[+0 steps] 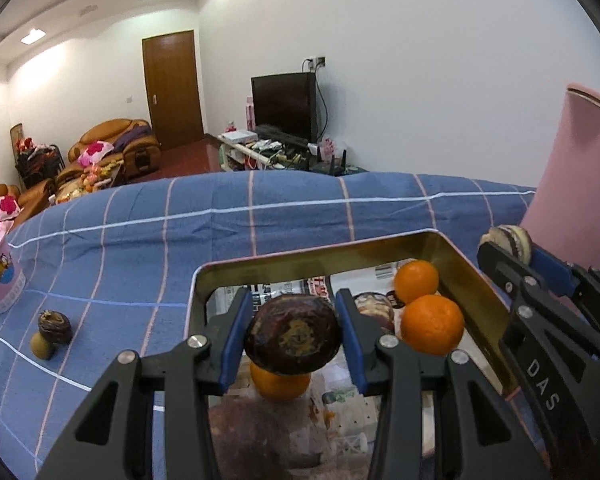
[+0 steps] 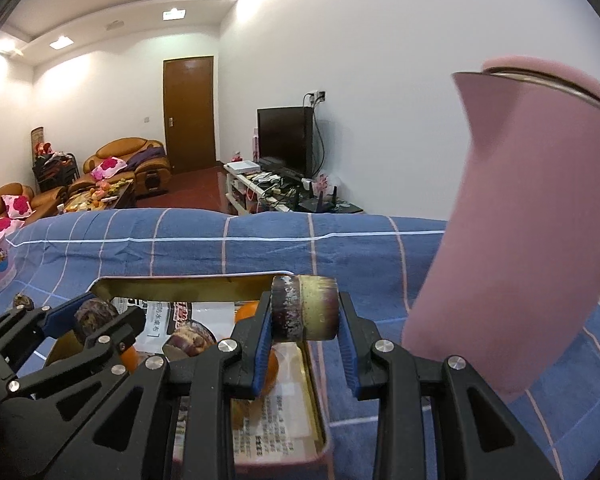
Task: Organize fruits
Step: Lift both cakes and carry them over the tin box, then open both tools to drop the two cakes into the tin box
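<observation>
Between the blue pads of my left tool (image 1: 292,334) sits a dark brown, round fruit (image 1: 293,334), glossy and mottled with a yellowish patch on its flat face; the tool is closed on it from both sides and holds it above the gold-walled tin tray (image 1: 466,264). Under it in the tray lies an orange (image 1: 280,386), with two more oranges (image 1: 432,324) touching each other toward the far right corner, and another dark fruit between them on printed paper lining the bottom. My right tool (image 2: 305,308) grips a short cylinder-shaped piece of fruit (image 2: 304,307), purple-brown and speckled white on its left half, greenish-yellow on its right, held level over the right edge of the tray (image 2: 188,286). The tray rests on the surface covered by a blue checked cloth (image 1: 180,232). Off to the left on the cloth, a small dark fruit (image 1: 55,327) sits touching a little greenish one (image 1: 42,346), near a pink printed box (image 1: 0,276). Close on my right stands a tall pink container (image 2: 532,216).
</observation>
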Motion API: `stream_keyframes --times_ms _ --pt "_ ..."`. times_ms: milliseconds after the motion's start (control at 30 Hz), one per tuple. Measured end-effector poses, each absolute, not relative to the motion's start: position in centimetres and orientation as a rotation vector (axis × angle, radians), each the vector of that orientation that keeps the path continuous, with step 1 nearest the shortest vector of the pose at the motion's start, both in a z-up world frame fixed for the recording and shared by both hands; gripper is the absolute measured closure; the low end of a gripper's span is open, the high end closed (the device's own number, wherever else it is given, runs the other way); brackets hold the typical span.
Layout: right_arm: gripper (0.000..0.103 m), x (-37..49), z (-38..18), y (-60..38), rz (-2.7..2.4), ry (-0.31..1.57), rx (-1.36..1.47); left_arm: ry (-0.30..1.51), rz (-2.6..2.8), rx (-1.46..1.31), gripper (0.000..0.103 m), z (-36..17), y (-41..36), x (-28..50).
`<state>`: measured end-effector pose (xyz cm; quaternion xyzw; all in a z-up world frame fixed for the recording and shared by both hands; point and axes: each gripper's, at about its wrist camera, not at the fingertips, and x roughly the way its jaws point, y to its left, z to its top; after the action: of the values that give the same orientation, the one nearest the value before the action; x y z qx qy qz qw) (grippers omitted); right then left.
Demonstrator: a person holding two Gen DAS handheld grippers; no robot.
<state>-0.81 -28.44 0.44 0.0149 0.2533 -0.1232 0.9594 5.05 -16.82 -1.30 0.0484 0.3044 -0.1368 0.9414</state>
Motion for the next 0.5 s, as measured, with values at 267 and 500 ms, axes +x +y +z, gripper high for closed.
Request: stream_keyframes --times_ms 267,500 --pt "0.071 1.4 -0.2 -27.4 -0.141 0.572 0.015 0.68 -0.282 0.089 0.059 -1.9 -16.9 6.1" --pt "0.071 1.6 -0.4 -27.6 -0.082 0.579 0.054 0.684 -0.277 0.081 0.059 -1.8 -16.7 6.1"
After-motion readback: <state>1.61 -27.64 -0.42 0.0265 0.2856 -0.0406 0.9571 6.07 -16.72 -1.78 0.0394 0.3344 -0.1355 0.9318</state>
